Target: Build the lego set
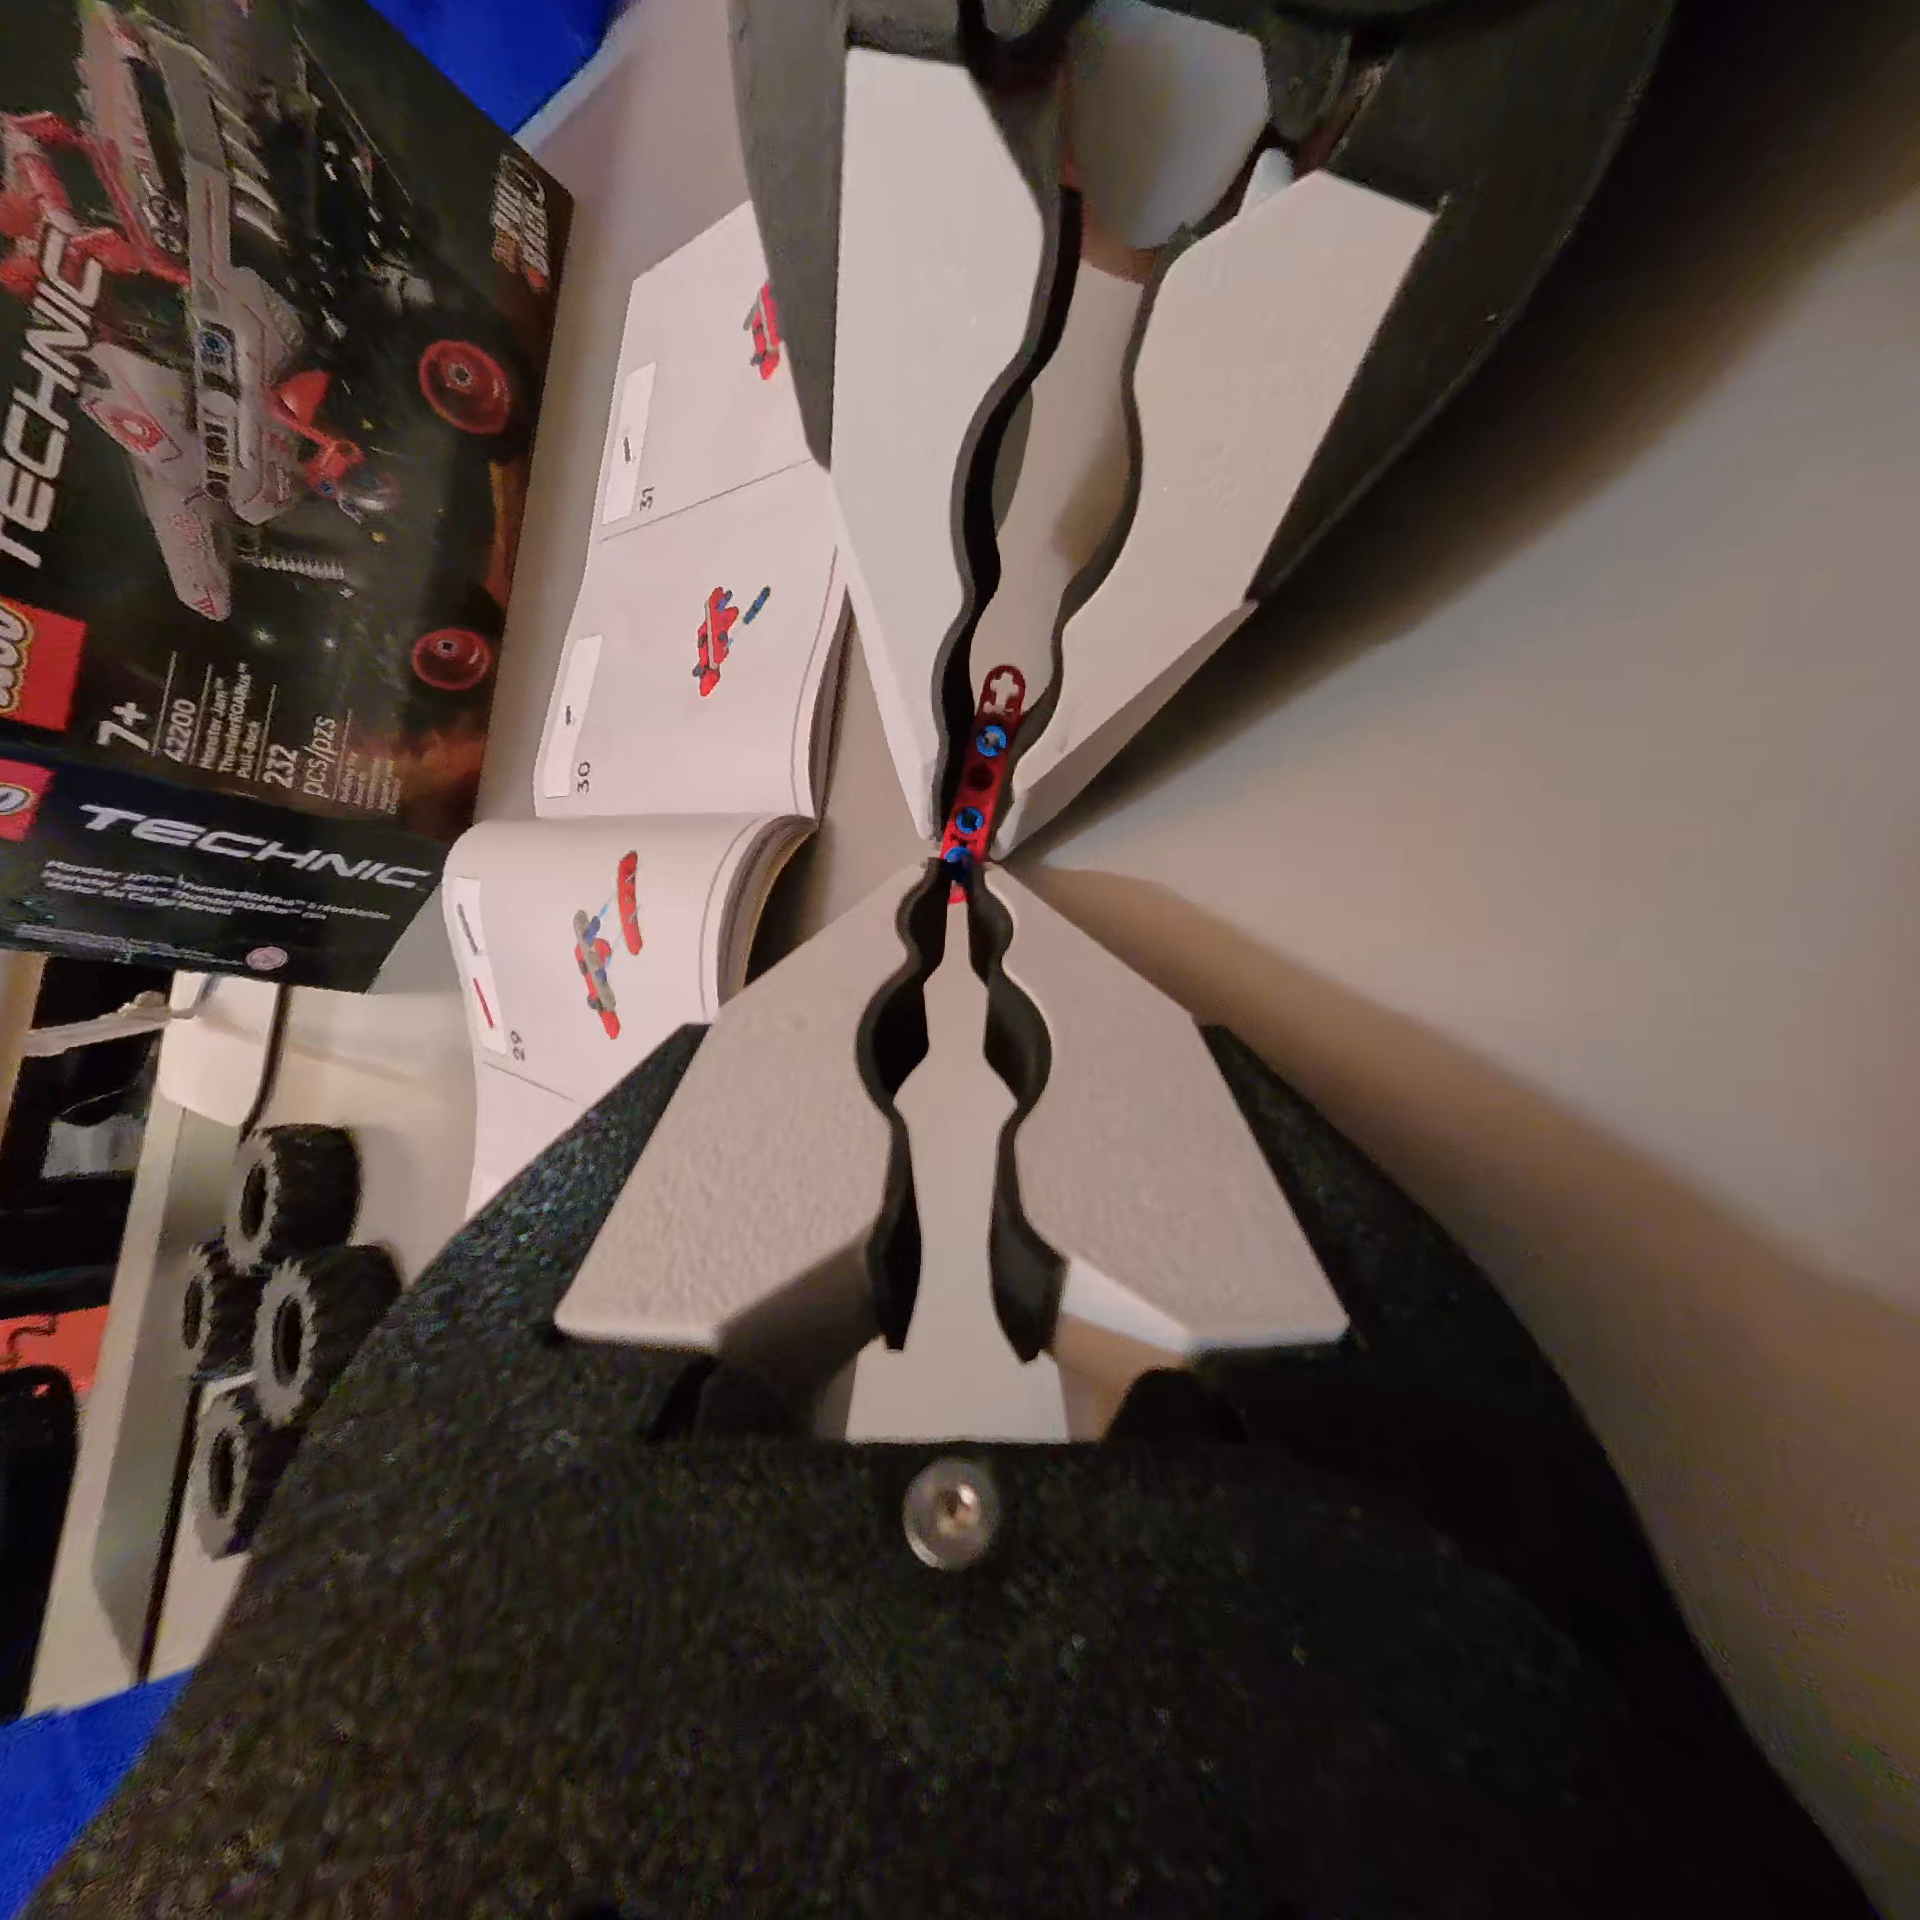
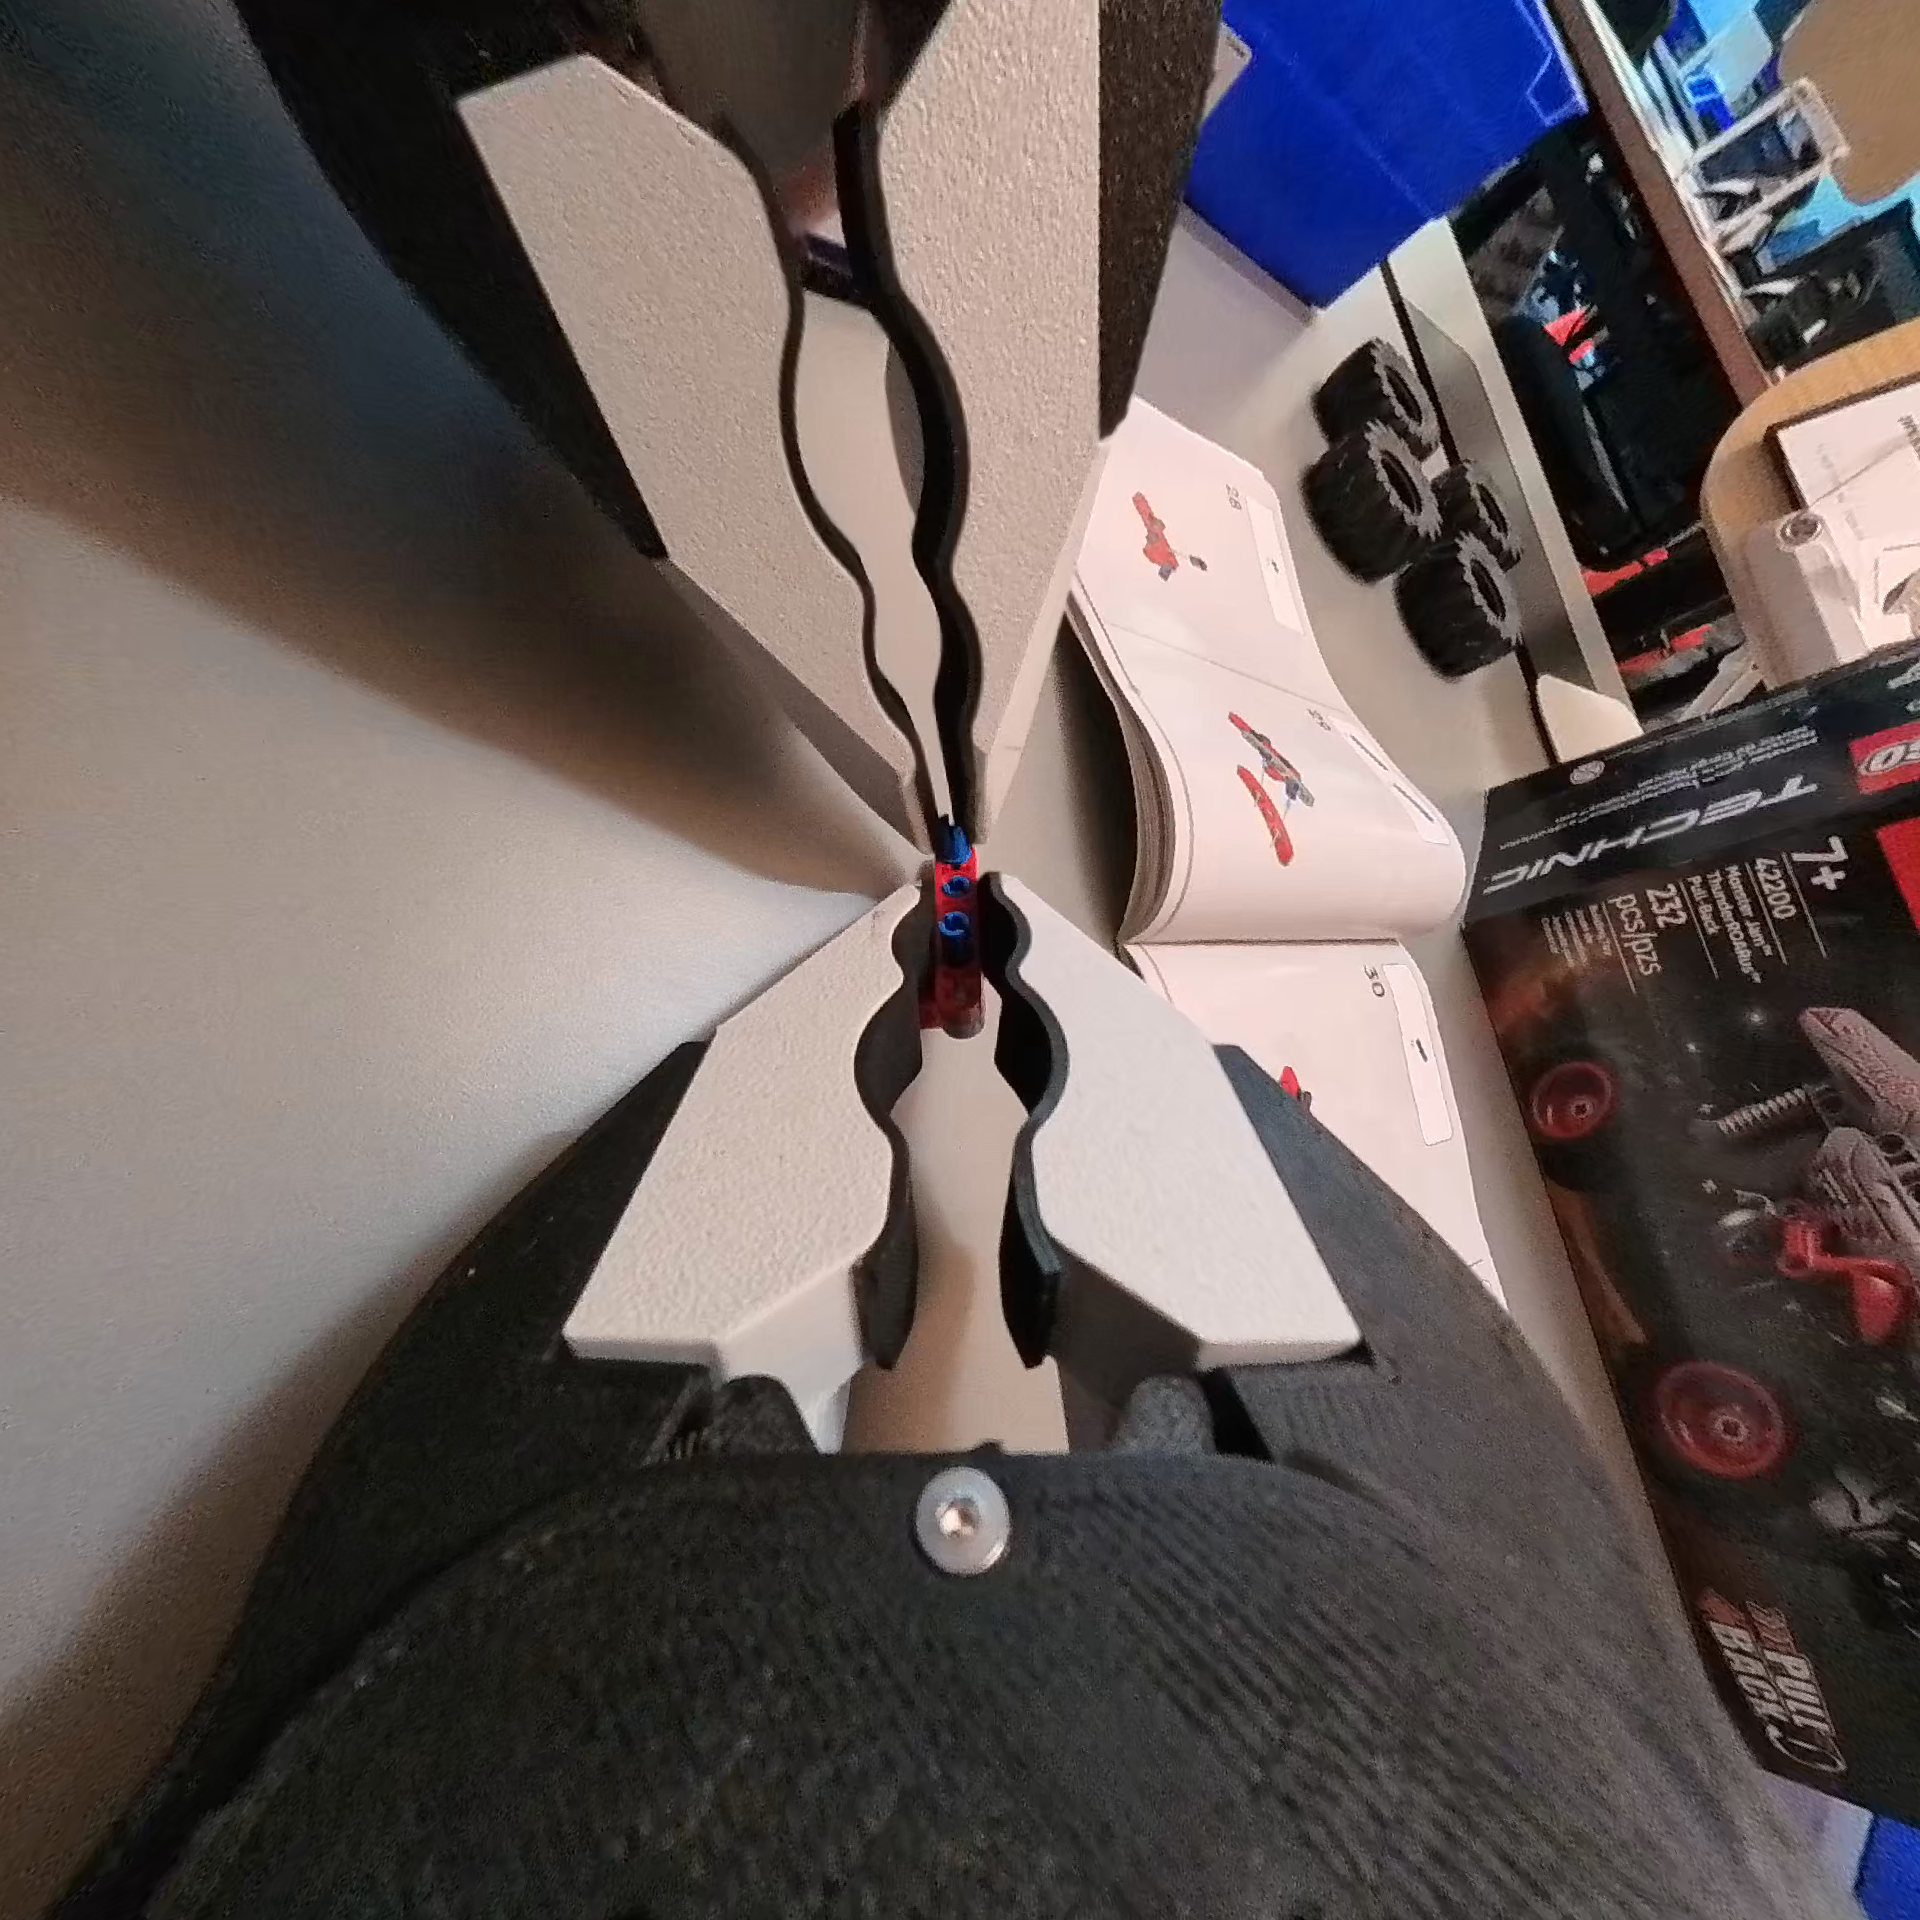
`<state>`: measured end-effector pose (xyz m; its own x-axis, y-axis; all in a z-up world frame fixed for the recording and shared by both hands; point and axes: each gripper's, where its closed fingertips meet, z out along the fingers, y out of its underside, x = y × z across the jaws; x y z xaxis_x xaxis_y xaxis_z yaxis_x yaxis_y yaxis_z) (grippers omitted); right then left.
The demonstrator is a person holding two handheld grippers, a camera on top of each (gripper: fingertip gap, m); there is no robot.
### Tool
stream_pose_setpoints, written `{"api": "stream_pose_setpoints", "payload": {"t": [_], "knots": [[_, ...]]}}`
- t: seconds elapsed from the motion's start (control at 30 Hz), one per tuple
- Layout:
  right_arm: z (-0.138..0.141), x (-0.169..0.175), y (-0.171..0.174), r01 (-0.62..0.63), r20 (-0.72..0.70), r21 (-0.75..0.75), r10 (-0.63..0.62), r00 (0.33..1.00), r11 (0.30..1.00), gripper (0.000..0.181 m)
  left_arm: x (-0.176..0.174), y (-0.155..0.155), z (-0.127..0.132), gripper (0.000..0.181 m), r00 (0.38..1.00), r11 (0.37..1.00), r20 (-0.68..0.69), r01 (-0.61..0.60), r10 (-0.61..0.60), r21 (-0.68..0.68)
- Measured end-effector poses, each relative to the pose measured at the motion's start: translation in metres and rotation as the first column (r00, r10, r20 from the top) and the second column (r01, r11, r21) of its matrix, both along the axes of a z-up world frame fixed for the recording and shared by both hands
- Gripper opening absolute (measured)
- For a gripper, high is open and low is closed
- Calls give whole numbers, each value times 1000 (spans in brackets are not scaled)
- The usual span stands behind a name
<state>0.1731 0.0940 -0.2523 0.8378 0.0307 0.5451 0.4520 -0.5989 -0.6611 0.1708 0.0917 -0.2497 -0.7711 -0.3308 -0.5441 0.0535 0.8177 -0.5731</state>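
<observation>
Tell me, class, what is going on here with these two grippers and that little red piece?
A person is building a lego set with two handheld grippers, meeting tip to tip. The right gripper is shut on a red beam with blue pins. The left gripper pinches its end. An open instruction booklet, the set's box and four black tyres lie on the table.

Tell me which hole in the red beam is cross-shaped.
The end hole of the red beam, farthest from the left wrist camera; the rest are round, three holding blue pins.
</observation>
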Motion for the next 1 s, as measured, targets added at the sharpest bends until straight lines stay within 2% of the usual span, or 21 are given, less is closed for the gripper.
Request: {"api": "stream_pose_setpoints", "payload": {"t": [0.03,0.13,0.4,0.53,0.63,0.87,0.93,1.0], "knots": [[0,0,0,0,2,-1,0,1000,1000,6,0,0,0,1,1000,1000,-2,6,-6,-14],[0,0,0,-7,7,0,7,1000,1000,6,0,0,1,1,1000,1000,21,4,-4,2],[0,-1,0,-22,24,3,22,999,1000,6,-2,2,5,4,999,987,23,31,-27,-155],[0,-2,0,-32,32,3,32,999,999,6,-5,1,13,0,997,980,54,61,-52,-190],[0,-2,1,-34,37,4,33,999,999,6,-7,0,7,0,998,982,18,66,-64,-176],[4,1,0,-63,166,22,58,984,998,6,-10,4,6,2,997,981,5,82,-82,-177],[6,-2,-1,-87,181,31,80,980,996,12,-12,5,5,2,996,980,3,86,-87,-179],[10,-13,-1,-166,170,47,155,973,985,27,-11,7,7,2,997,979,11,79,-79,-190]]}}
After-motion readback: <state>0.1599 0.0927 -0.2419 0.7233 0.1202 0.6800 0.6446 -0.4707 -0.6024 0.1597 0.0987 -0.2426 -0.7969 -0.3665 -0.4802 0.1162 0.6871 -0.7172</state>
